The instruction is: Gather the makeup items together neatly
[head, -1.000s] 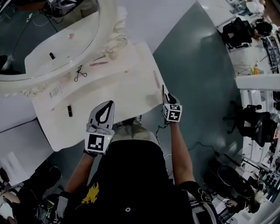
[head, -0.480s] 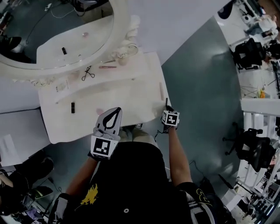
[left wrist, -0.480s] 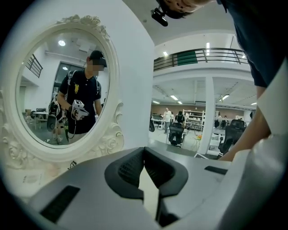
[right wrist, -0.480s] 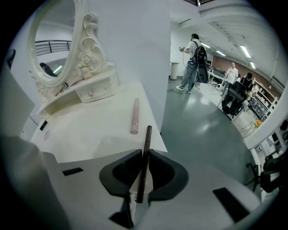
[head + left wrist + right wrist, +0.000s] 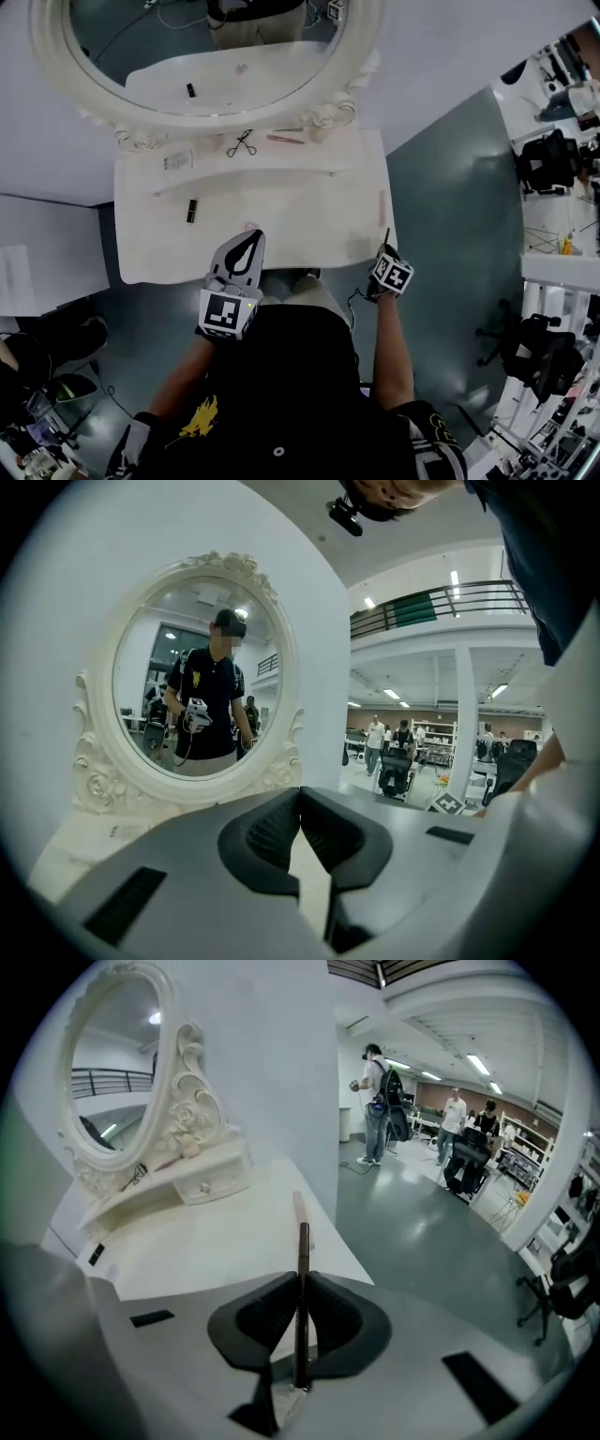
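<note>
The right hand-held gripper (image 5: 300, 1283), its jaws just closing, pinches a thin brown makeup pencil (image 5: 303, 1241) at the right front corner of the white table (image 5: 281, 202). The left hand-held gripper (image 5: 300, 799) is pressed together and empty over the front edge. A black lipstick tube (image 5: 191, 211) lies well to the left. An eyelash curler (image 5: 242, 143) rests on the shelf below the mirror (image 5: 141, 47).

A large open lab or work hall — not a home. The white table (image 5: 281, 202) with its ornate oval mirror (image 5: 206, 42) stands against a plain white partition (image 5: 272, 1072) on a polished grey floor (image 5: 450, 197). Around it are black office chairs (image 5: 548, 159), shelving (image 5: 525, 1157), ceiling strip lights (image 5: 480, 1063), an upper gallery railing (image 5: 441, 600) — and other people (image 5: 380, 1101) standing about.
</note>
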The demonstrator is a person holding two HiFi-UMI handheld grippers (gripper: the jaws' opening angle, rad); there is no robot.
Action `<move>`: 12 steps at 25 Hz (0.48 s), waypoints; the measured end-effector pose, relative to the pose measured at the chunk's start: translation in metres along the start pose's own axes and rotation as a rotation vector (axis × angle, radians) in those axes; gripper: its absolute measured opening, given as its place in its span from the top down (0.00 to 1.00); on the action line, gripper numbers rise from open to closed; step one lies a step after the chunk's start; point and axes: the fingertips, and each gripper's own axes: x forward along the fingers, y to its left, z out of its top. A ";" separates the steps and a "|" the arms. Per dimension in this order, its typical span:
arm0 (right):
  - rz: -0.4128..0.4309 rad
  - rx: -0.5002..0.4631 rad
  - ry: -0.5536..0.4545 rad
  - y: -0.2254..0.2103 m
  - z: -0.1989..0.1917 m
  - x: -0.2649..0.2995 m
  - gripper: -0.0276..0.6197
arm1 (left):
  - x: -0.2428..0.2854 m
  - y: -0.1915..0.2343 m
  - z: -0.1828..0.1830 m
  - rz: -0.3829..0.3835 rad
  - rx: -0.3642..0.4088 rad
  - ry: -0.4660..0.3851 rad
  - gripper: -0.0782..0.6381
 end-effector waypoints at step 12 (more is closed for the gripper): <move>0.298 -0.068 -0.202 0.277 0.053 -0.042 0.87 | -0.085 0.149 -0.021 0.109 -0.028 -0.082 0.87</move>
